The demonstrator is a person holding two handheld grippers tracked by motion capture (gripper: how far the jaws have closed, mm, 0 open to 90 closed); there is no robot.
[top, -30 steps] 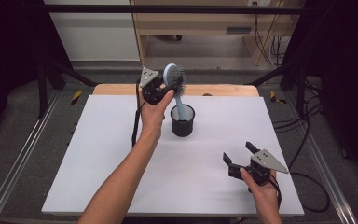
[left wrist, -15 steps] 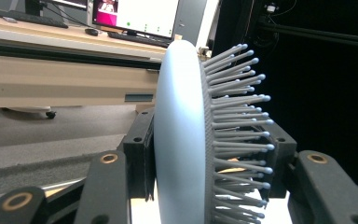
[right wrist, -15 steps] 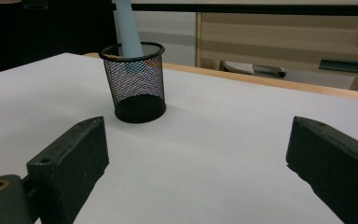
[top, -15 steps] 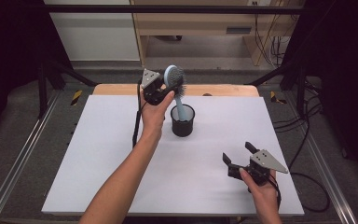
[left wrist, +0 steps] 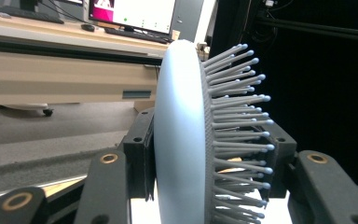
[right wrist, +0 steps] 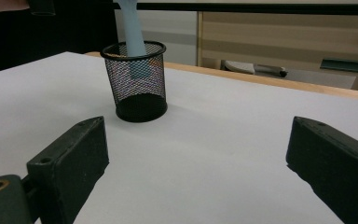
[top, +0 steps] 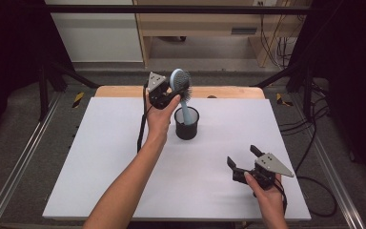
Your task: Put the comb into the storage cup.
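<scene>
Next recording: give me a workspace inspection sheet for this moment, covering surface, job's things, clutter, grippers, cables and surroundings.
Surface: white tabletop, wooden strip along its far edge.
Job's things: pale blue hairbrush, head up, handle down inside the black mesh cup, which stands upright on the tabletop.
Clutter: nothing seen.
Grippers: left gripper shut on the hairbrush head, one jaw on the smooth back, one on the bristle side; right gripper open, holding nothing, near the front right of the tabletop.
Cables: one black cable trails from the left gripper, another from the right.
Surroundings: wooden bench behind, loose wires at far right, grey floor.
</scene>
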